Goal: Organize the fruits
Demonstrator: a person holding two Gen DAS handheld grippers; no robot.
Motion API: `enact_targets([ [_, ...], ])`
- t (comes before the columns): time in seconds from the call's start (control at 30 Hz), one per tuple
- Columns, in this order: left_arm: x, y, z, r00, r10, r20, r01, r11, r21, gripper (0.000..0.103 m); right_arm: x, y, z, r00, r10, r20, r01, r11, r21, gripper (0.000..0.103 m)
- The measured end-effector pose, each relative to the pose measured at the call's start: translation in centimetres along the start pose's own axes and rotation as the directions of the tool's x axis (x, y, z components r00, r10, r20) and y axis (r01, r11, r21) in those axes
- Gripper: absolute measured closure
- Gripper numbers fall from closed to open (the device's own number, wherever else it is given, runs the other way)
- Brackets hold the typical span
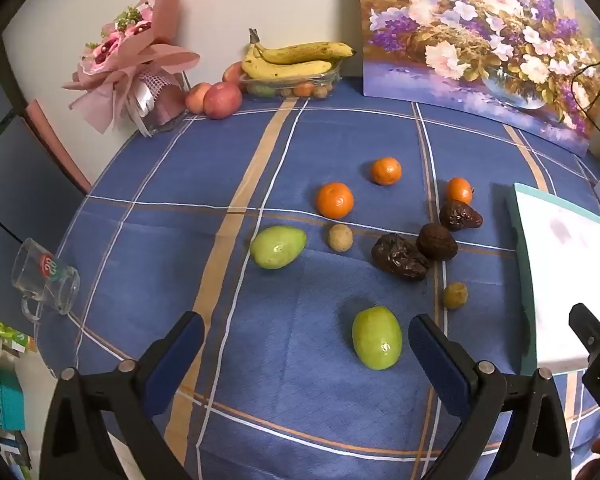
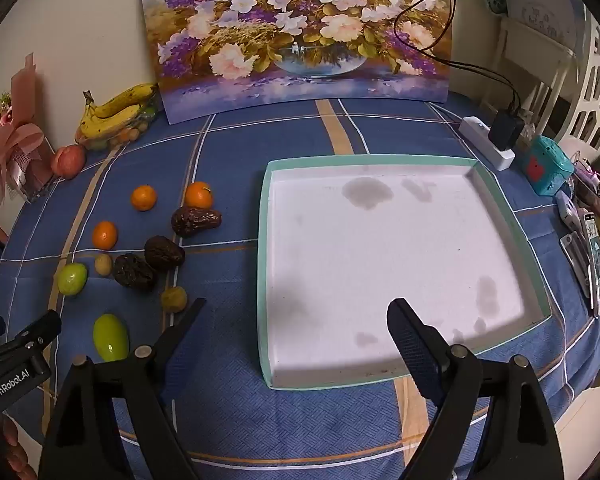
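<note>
Left wrist view: left gripper [image 1: 306, 338] wide apart, holding nothing. Green fruit [image 1: 376, 338] just ahead, near right finger, long way pointing away. Right gripper [image 2: 296, 320] apart too, over tray [image 2: 264, 240].

The tray [image 1: 560, 264] ran off the left wrist view's right edge; small fruits (under the bananas [image 1: 296, 60]) were too small to identify.

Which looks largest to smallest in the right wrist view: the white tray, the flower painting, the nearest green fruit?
1. Flower painting and white tray: they look about alike; the tray is nearer the camera, so unsure.
2. Nearest green fruit: clearly smallest.
</note>
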State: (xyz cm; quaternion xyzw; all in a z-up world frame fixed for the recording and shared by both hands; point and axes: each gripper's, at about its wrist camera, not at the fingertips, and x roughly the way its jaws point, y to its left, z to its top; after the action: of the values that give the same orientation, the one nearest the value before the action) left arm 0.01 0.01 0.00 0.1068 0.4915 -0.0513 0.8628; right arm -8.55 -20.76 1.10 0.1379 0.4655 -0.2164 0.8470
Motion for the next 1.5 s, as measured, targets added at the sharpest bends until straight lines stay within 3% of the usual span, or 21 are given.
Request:
enact_targets([
  [0.23, -0.2, -1.3, 0.3, 1.0, -0.005, 0.008, 0.005, 1.0, -0.012, 0.0, 0.1, 0.2, 0.0, 1.0, 0.01, -0.001, -0.01, 1.0, -0.005, 0.014],
  [0.4, -0.5, 0.0, 0.1, 0.998, -0.057, 0.037, 0.057, 0.998, -0.006, 0.0, 0.1, 0.4, -0.1, 1.0, 0.018, 0.011, -0.018, 1.0, -0.005, 0.014],
  [0.53, -0.2, 0.1, 0.0, 0.998, -0.056, 0.027, 0.056, 0.998, -0.008, 0.0, 0.4, 0.6, -0.1, 0.999, 0.028, -0.019, -0.028, 1.0, -0.011, 0.014],
  [1.5, -1.0, 0.5, 0.1, 0.994, -0.045, 0.099, 0.046, 0.999, -0.003, 0.0, 0.4, 0.5, -0.1, 0.999, 0.027, -0.02, -0.027, 1.0, -0.005, 0.014],
])
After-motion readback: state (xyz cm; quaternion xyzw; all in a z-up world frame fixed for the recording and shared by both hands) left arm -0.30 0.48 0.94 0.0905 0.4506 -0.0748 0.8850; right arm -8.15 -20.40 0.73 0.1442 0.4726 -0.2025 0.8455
